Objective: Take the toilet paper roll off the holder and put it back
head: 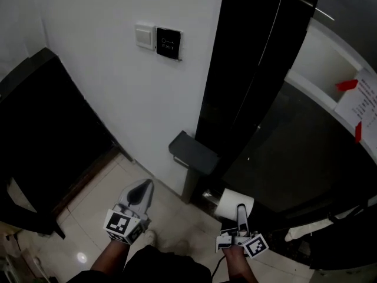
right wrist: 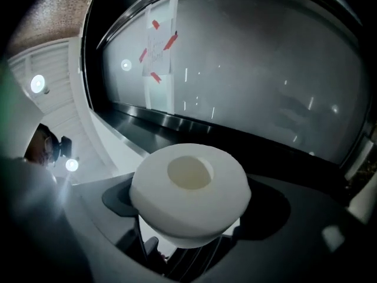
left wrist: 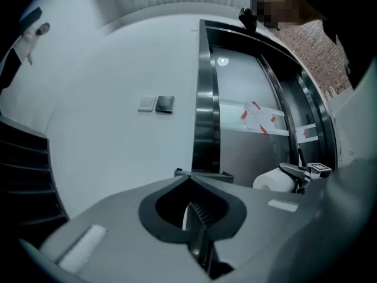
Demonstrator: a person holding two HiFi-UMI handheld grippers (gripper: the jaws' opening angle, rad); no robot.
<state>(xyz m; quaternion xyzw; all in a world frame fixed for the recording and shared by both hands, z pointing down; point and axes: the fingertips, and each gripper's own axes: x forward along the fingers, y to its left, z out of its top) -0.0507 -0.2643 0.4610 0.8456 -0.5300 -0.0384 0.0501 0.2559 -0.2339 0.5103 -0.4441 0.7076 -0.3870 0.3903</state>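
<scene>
In the head view my right gripper (head: 237, 212) is shut on a white toilet paper roll (head: 231, 201), held low, to the right of and below the holder. The holder (head: 193, 152) is a dark grey box fixed at the foot of the black column; nothing shows on it. The right gripper view has the roll (right wrist: 189, 190) end-on between both jaws, its core hole facing the camera. My left gripper (head: 143, 188) hangs left of the holder with its jaws closed tip to tip and nothing in them. From the left gripper view, the holder (left wrist: 203, 173) lies ahead and the roll (left wrist: 273, 182) to the right.
A white switch plate (head: 145, 36) and a black card reader (head: 168, 42) sit on the white wall. A glossy black column (head: 247, 69) borders curved dark glass carrying a taped paper notice (head: 360, 102). A dark doorway (head: 47, 128) lies left. Pale floor tiles (head: 100, 208) are below.
</scene>
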